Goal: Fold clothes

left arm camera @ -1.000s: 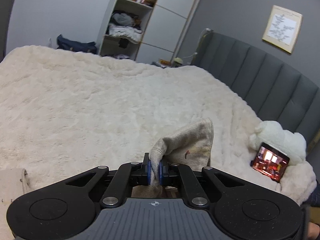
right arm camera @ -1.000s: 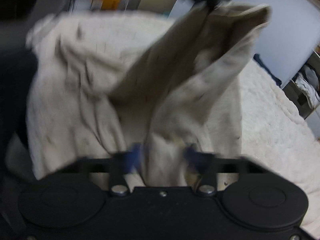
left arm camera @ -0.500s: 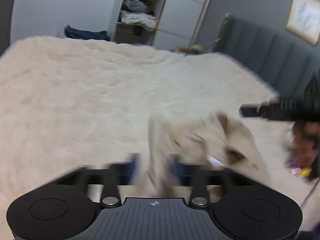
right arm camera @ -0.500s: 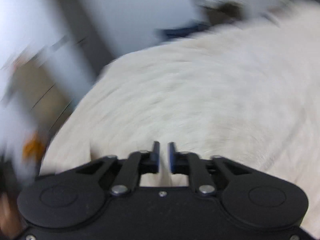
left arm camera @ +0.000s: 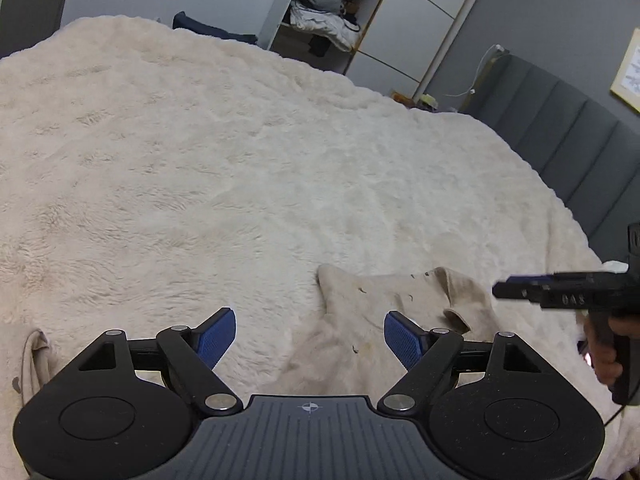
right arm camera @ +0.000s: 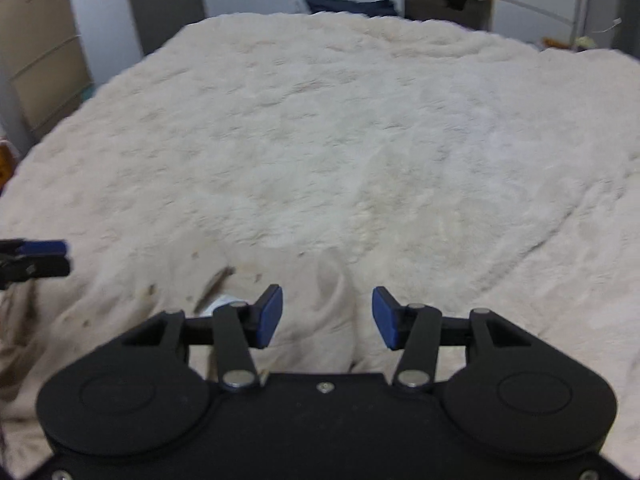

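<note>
A crumpled beige garment (left arm camera: 372,320) lies on the fluffy cream blanket (left arm camera: 200,160) of the bed. My left gripper (left arm camera: 309,338) hovers just above its near edge, jaws wide and still opening, with the blue pads clear of the cloth. In the right wrist view the same garment (right arm camera: 320,332) lies under my right gripper (right arm camera: 326,316). Its jaws are opening too, and a raised fold shows between the pads without being pressed. Each gripper shows in the other's view: the right gripper (left arm camera: 504,286) with a person's hand (left arm camera: 608,360) at the right edge, the left gripper (right arm camera: 60,256) at the left edge.
More beige cloth (left arm camera: 36,356) lies at the lower left by my left gripper. A grey padded headboard (left arm camera: 580,140) runs along the right. Beyond the bed stand an open shelf with clothes (left arm camera: 324,20), a door (right arm camera: 164,0) and a cardboard box (right arm camera: 40,60).
Both grippers were shut on the garment held up in the air; both have let go and it now lies on the blanket. The left gripper sank, and the right one swung round.
</note>
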{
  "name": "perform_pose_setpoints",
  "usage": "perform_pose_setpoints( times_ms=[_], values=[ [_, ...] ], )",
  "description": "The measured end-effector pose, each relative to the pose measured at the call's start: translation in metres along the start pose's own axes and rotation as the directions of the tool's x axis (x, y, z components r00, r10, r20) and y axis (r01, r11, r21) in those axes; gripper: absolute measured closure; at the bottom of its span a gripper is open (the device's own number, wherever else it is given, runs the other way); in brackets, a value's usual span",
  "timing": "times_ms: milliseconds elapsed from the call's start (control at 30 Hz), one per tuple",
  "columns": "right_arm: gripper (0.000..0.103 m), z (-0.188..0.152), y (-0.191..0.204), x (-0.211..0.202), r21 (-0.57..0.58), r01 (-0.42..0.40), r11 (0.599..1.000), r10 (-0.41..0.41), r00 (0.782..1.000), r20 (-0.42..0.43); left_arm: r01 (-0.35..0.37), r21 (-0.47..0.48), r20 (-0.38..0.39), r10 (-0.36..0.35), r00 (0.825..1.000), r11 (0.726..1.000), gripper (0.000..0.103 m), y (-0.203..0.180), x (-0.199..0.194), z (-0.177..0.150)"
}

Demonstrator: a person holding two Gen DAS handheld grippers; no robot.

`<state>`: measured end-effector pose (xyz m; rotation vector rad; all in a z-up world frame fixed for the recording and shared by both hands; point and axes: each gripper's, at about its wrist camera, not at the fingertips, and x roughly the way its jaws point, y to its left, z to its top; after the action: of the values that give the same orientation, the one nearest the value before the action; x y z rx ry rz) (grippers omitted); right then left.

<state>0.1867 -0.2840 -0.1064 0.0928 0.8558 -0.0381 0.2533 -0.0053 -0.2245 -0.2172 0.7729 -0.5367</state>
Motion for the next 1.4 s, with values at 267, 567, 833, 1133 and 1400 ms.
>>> perform_pose_setpoints(
  times_ms=[267, 567, 833, 1133, 1400],
  values=[
    [0.07, -0.008, 0.086, 0.063, -0.245, 0.19, 0.951, -0.23, 0.962, -0.149, 0.035, -0.024, -0.023, -0.035, 0.999, 0.999, 0.026, 0.003, 0.0, -0.003],
    [0.103, -0.008, 0.07, -0.009, 0.138, 0.056, 0.989, -0.086, 0.971, 0.221, -0.031, 0.04, 0.044, 0.03, 0.999, 0.999, 0.026, 0.002, -0.017, 0.001],
    [0.08, -0.028, 0.045, -0.01, 0.21, -0.005, 0.978, -0.017, 0.994, 0.107, -0.023, 0.022, 0.036, 0.022, 0.999, 0.999, 0.026, 0.007, -0.021, -0.002],
    [0.055, -0.046, -0.012, -0.041, 0.27, -0.013, 0.963, -0.031, 0.987, 0.158, 0.044, -0.052, -0.056, -0.047, 0.997, 0.998, 0.025, 0.022, 0.001, -0.007],
    [0.043, -0.031, -0.045, 0.052, 0.306, -0.107, 0.946, 0.088, 0.993, 0.075, 0.065, -0.059, -0.138, -0.072, 0.988, 0.996, 0.044, 0.019, 0.052, -0.015]
  ],
)
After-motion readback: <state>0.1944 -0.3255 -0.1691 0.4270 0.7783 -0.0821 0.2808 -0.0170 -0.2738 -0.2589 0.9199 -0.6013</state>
